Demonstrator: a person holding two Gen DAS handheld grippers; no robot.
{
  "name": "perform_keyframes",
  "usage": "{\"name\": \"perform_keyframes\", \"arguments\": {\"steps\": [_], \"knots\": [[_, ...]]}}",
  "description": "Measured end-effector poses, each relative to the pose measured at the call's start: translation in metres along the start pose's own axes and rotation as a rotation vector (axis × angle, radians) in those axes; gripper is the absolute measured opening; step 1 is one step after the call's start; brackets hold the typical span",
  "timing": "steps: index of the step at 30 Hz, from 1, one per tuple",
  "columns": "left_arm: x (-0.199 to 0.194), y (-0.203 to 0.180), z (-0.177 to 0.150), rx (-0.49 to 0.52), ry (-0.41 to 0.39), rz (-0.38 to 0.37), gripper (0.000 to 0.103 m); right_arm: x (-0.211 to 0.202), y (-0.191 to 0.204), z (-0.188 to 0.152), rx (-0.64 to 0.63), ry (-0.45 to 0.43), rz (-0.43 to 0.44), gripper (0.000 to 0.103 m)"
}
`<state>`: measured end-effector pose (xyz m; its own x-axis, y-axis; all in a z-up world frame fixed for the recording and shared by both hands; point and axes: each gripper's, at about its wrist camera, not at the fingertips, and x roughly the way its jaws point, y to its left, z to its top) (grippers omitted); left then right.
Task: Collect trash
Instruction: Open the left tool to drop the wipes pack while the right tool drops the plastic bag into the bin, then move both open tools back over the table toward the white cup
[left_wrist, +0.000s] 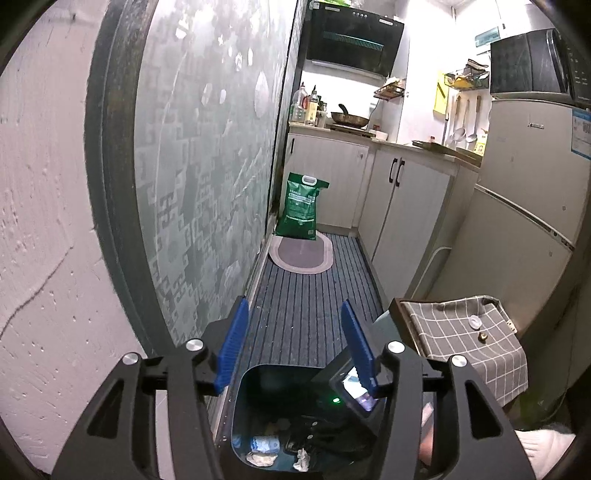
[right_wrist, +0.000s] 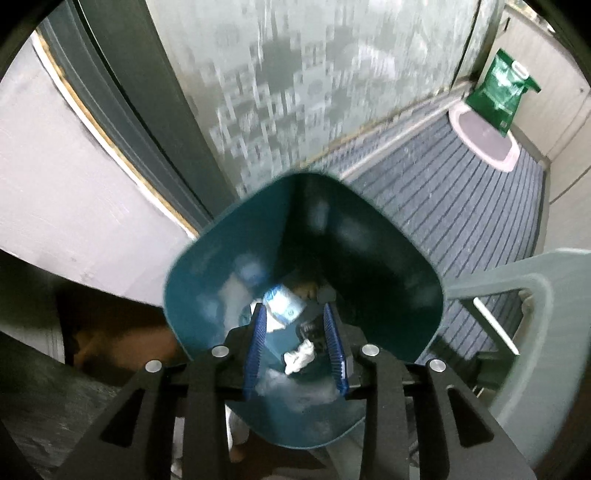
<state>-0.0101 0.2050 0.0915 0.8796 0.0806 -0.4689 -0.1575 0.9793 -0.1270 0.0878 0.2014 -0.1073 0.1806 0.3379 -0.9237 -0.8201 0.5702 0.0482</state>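
The right gripper (right_wrist: 295, 332) hangs spread and empty over the bin (right_wrist: 207, 258), trash (right_wrist: 299, 356) lying inside; the drop looks done. The left gripper (left_wrist: 295, 343) is spread, empty. Next likely calls for seeking more litter.

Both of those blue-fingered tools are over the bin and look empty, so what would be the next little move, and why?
Probably lift the right hand-held gripper straight up and clear of the teal trash bin. Its jaws stand apart with nothing between them, and crumpled white tissue and a blue-and-white wrapper already lie at the bottom. The left hand-held gripper is empty too.
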Motion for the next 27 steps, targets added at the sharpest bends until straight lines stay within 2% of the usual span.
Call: {"name": "perform_keyframes", "arguments": {"steps": [4,12,20,27], "knots": [[0.000,-0.010,0.004,0.011,-0.012,0.002,0.060,-0.040,-0.008,0.002,0.011,-0.102,0.008,0.032],[0.011,-0.035,0.010,0.026,-0.009,-0.021,0.064,-0.103,-0.037,-0.013,0.055,-0.245,-0.015,0.032],[0.028,-0.073,0.011,0.075,0.011,-0.054,0.065,-0.139,-0.076,-0.039,0.124,-0.332,-0.041,0.032],[0.044,-0.104,0.007,0.109,0.037,-0.081,0.066,-0.162,-0.109,-0.066,0.168,-0.378,-0.100,0.032]]}}
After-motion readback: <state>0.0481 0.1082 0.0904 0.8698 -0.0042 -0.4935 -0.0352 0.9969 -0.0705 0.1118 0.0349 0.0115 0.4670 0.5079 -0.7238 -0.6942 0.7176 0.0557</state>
